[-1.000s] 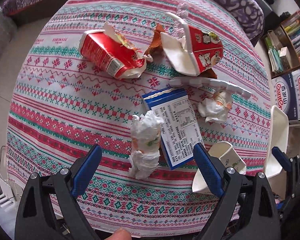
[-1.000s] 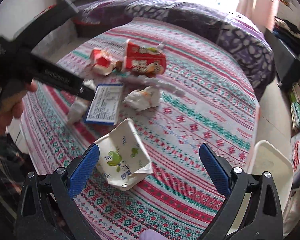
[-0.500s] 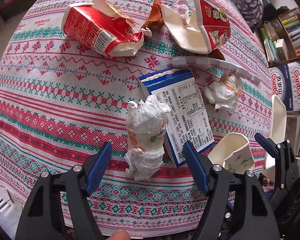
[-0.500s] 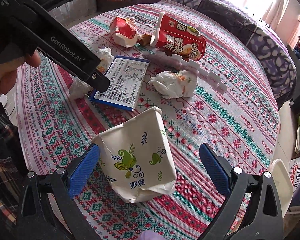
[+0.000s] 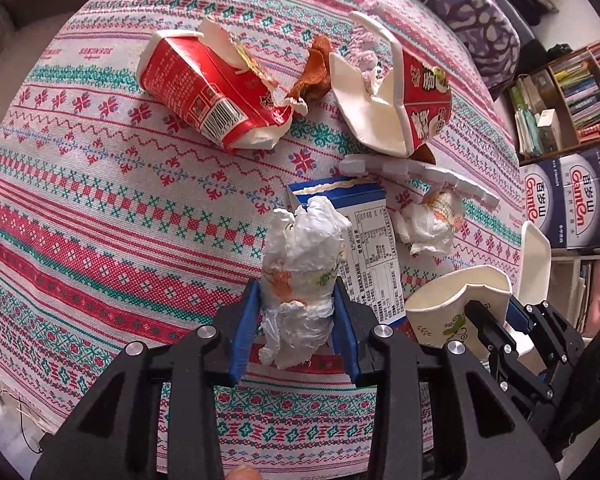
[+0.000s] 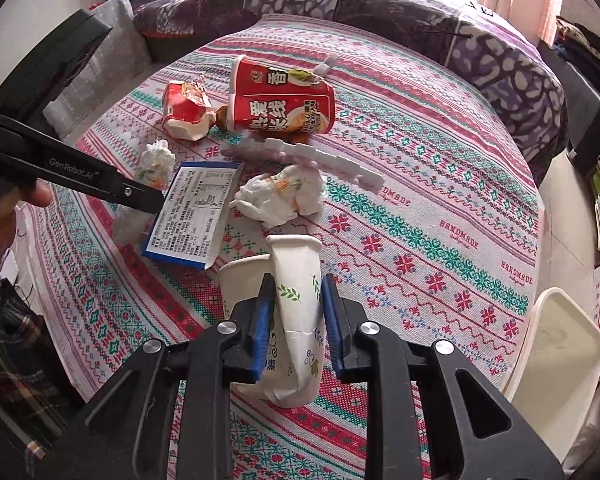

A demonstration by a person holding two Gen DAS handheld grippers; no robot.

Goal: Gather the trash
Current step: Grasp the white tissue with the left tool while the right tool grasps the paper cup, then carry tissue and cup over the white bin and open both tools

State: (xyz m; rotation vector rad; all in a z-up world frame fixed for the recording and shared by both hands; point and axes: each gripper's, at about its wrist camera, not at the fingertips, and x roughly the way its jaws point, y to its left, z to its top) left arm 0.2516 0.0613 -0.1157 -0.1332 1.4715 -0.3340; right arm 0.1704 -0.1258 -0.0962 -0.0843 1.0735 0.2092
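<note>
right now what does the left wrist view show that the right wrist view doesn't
Only the left wrist view shows the left gripper closing, its blue pads on the crumpled wrapper, and the bookshelf.

Only the right wrist view shows the right gripper shut on the flattened paper cup, plus a hand and plaid sleeve.

Both show the patterned tablecloth, blue-edged carton, two red noodle cups, second tissue wad and white foam strip.

A table [image 6: 440, 216] under a patterned cloth carries two red cartons [image 5: 212, 92], a blue box [image 6: 196, 216], tissue wads [image 6: 284, 196] and a paper cup [image 6: 296, 304].
</note>
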